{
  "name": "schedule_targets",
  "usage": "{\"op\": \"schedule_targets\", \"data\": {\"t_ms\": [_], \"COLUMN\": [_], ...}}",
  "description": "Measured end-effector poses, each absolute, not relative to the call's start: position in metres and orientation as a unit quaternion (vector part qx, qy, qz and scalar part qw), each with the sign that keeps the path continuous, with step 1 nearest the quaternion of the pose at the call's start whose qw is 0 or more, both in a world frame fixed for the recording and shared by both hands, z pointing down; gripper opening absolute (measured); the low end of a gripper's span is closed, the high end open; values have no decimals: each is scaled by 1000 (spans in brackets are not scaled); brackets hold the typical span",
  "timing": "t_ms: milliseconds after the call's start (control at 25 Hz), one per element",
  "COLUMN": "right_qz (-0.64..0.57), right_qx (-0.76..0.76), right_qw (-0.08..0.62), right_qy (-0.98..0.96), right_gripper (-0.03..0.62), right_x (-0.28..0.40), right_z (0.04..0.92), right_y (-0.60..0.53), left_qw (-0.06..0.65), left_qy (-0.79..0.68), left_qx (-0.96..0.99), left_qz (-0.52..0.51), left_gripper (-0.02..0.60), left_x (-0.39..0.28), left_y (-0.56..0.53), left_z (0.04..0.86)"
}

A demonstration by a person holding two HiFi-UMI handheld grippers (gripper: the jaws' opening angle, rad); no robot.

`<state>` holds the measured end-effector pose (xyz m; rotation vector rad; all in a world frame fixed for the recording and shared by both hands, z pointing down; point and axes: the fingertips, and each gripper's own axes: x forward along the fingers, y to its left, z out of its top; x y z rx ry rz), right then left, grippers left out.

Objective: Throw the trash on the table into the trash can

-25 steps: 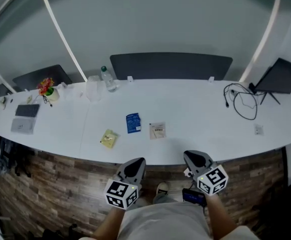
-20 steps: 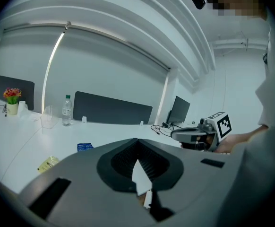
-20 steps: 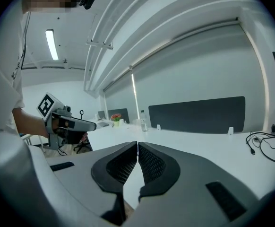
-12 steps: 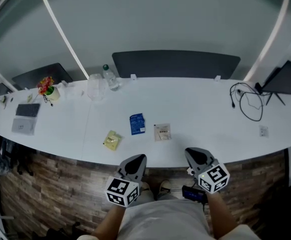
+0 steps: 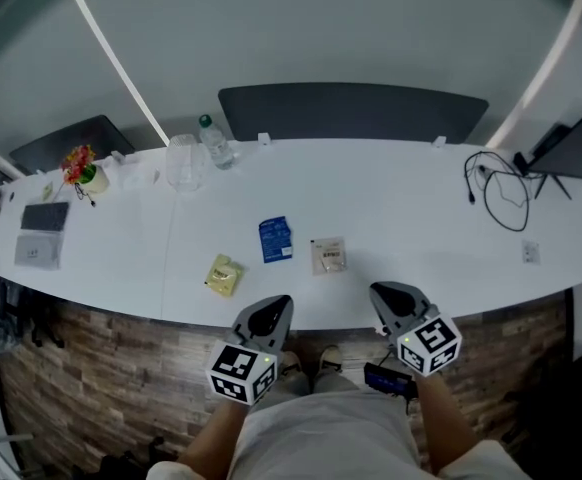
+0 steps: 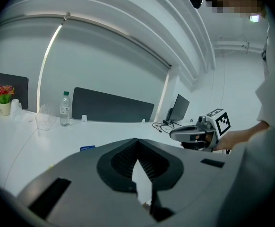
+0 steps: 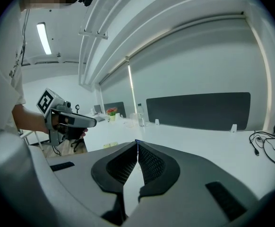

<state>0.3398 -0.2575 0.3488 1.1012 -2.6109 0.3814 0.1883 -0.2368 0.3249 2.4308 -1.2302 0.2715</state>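
Three pieces of trash lie on the long white table (image 5: 401, 218): a yellow packet (image 5: 223, 274) at the left, a blue wrapper (image 5: 275, 239) in the middle and a pale clear packet (image 5: 328, 255) at the right. My left gripper (image 5: 271, 310) hovers at the table's near edge, just in front of the yellow packet, jaws shut and empty. My right gripper (image 5: 388, 296) sits level with it, a little right of the pale packet, also shut with nothing held. The blue wrapper (image 6: 87, 148) peeks over the left gripper (image 6: 137, 142). No trash can is in view.
At the back left stand a water bottle (image 5: 214, 145), a clear cup (image 5: 183, 160), a flower pot (image 5: 83, 171) and a grey device (image 5: 39, 238). Black cables (image 5: 496, 190) and a laptop (image 5: 571, 148) occupy the right end. A dark divider panel (image 5: 351, 113) lines the far edge.
Both grippers have edged forward toward the table's near edge, staying shut. The view has shifted so the table and trash sit slightly closer.
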Motion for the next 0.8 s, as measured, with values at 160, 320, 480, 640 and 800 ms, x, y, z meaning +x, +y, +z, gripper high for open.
{"op": "schedule_targets", "data": {"t_ms": [160,320,480,640,800], "right_qz": [137,142,150,155,157], "right_qx": [377,375,375,376,374], "right_qw": [151,157,173,184,193], "right_qy": [-904,-902,-898,-895,-893], "right_gripper": [32,32,32,32,32], "right_x": [335,331,328,324,320], "right_z": [358,371,388,403,417], "right_y": [-268,-281,-295,-309,-319], "left_qw": [206,209,215,221,227], "left_qy": [-438,-431,-430,-433,-434], "left_qx": [869,870,869,866,863], "left_qz": [102,113,117,118,122], "left_gripper": [0,0,0,0,0], "left_x": [187,192,194,195,195], "left_y": [-247,-258,-270,-280,-284], "left_z": [333,344,355,367,377]}}
